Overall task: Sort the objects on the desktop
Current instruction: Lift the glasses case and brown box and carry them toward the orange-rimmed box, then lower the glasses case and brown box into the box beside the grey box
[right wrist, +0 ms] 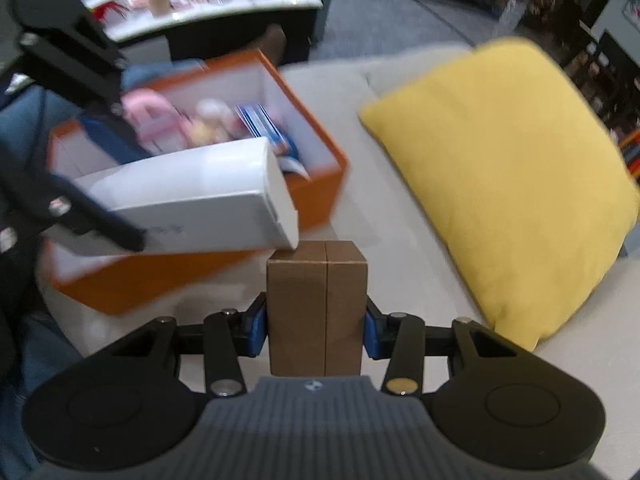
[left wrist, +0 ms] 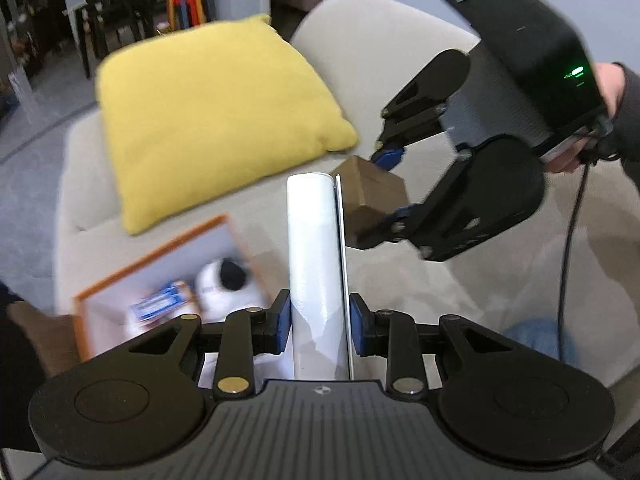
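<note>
The left tool (left wrist: 319, 326) is closed about halfway on a long white box (left wrist: 316, 264), with its blue pads (left wrist: 283, 322) pressing on both long sides, so the box is gripped and stands out forward from the tool. The right tool (right wrist: 316, 330) is also closed partway and grips a brown cardboard box (right wrist: 316, 312) between its blue pads (right wrist: 258, 330); the box has a seam down the middle of its upper face. Both boxes are held in the air above a beige sofa (left wrist: 400, 60), and in the right wrist view one corner of the white box (right wrist: 192, 196) lies over the far top edge of the brown box; I cannot tell if they touch. In the left wrist view the right tool (left wrist: 382, 192) comes in from the right side, carried by a hand (left wrist: 612, 80) in a dark sleeve. On the sofa seat an open orange storage box (right wrist: 320, 196) with white inner walls stands near the front edge; it contains a pink toy (right wrist: 154, 120), a blue-and-white packet (right wrist: 260, 120) and other blurred things. A yellow cushion (right wrist: 500, 184) lies toward the back of the sofa, apart from the orange box. Further in the room is a white surface (right wrist: 248, 6) with red and pink small objects, and dark furniture stands on a grey floor.
</note>
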`<state>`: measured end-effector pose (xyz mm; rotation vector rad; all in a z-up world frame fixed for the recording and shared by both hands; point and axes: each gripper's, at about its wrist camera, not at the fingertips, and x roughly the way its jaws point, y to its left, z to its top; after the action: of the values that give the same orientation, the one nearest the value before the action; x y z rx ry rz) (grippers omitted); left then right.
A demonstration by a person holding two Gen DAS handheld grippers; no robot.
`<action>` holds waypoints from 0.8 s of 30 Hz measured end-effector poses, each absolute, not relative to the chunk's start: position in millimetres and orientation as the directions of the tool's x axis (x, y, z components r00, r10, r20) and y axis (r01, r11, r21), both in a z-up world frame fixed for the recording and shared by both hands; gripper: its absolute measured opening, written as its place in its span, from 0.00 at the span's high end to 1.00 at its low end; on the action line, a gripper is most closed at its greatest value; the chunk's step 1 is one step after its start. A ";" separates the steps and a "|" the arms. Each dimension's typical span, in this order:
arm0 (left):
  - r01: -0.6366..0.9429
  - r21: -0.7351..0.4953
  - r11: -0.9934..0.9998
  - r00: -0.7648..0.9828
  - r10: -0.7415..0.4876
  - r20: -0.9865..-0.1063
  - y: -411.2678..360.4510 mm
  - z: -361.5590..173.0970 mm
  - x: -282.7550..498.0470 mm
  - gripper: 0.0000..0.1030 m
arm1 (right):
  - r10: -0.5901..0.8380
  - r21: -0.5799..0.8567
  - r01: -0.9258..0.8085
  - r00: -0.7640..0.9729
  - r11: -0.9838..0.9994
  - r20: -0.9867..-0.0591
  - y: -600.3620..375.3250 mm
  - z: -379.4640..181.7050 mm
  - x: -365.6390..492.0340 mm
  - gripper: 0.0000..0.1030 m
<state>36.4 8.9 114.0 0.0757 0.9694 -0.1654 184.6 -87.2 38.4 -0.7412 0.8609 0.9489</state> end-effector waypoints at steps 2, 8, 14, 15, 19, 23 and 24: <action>0.165 0.018 0.986 0.564 -0.079 -0.822 23.5 119.4 22.4 0.67 | 0.401 -0.149 -0.921 0.297 0.361 -0.867 -69.6 51.6 169.8 0.54; 0.112 0.080 0.991 0.548 0.006 -0.836 63.1 118.0 -25.6 0.67 | 0.382 -0.144 -0.968 0.214 0.204 -0.899 -3.2 51.8 131.8 0.54; 0.235 0.180 0.955 0.492 0.043 -0.869 60.5 104.8 -37.1 0.67 | 0.188 -0.152 -0.986 0.163 0.074 -0.968 47.0 17.0 121.9 0.54; 0.261 0.191 0.946 0.486 0.042 -0.873 58.7 104.6 -39.0 0.67 | 0.152 -0.149 -0.987 0.158 0.065 -0.976 52.0 11.3 122.5 0.54; 0.351 0.248 0.903 0.477 0.056 -0.877 53.6 96.9 -60.9 0.67 | 0.100 -0.132 -0.988 0.139 0.077 -0.985 60.3 4.2 128.3 0.54; 0.421 0.245 0.873 0.459 0.027 -0.888 60.7 77.0 -61.4 0.67 | 0.030 -0.117 -0.989 0.120 0.085 -0.992 74.8 -4.9 137.3 0.54; 0.433 0.245 0.868 0.456 0.024 -0.890 62.3 74.5 -63.0 0.67 | 0.016 -0.113 -0.990 0.114 0.082 -0.993 79.4 -6.3 137.6 0.54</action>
<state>-63.0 62.3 74.5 0.4796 1.0775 -0.2639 137.6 79.4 -6.3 -1.1859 1.1476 1.0761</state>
